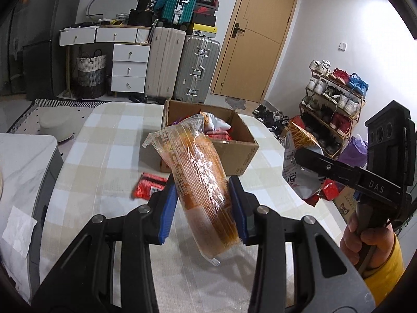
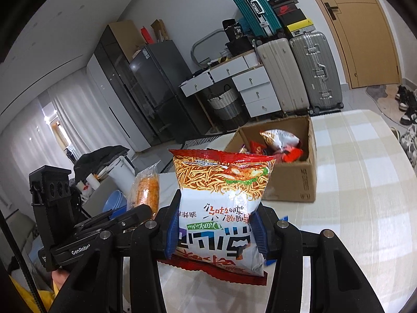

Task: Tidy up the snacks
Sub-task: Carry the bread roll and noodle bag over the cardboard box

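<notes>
- While both grippers hang above the checked desk, the left gripper has its blue-padded fingers clenched on a clear-wrapped orange snack pack, gripping it across its lower half.
- The pack tilts, its crimped top end leaning up and to the left, its bottom end poking out below the fingers, off the desk.
- On the desk just left of that gripper lies a small red packet, flat and apart from everything else.
- Beyond the pack stands an open cardboard box, near the far edge of the desk; several snack bags already lie inside it, red wrappers and one white-and-orange bag on top.
- To the right, the right gripper is closed on a noodle snack bag, its fingers pressing the bag's sides near the lower part; the printing reads upside down in the right wrist view.
- The bag stands upright in the grasp, clear of the desk, with the box behind it and to the right.
- A hand with a yellow sleeve holds the right gripper's handle at the left wrist view's right edge.
- Against the far wall stand suitcases.
</notes>
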### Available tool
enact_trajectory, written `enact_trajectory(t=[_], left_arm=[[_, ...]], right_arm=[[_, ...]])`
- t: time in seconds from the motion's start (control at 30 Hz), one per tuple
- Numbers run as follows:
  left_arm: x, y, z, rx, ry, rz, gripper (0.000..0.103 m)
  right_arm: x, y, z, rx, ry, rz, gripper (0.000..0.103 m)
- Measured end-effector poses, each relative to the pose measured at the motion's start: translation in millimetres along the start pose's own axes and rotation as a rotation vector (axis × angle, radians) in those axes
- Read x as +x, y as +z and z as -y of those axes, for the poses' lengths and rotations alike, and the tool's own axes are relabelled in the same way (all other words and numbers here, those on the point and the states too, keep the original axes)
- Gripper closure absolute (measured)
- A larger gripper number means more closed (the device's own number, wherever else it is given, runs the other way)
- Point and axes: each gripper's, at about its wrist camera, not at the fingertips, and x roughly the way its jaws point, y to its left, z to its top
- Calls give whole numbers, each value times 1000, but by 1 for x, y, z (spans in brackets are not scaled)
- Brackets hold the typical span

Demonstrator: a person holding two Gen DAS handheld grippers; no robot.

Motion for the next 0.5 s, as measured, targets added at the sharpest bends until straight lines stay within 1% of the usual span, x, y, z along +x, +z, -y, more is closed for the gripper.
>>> enact_trajectory(t=[0.1,0.27,0.4,0.5], left_arm=[[4,13,-1,7,-3,6,67],[15,46,-5,2,-25,12,67],[39,77,-2,22,-6,8,67],[58,98,4,36,-23,-11,67]], right_arm=[[2,15,1,-10,10,8,56],[9,48,4,-23,33,18,56],[19,75,5,-57,30,20,56],[27,93,7,-77,17,28,56]])
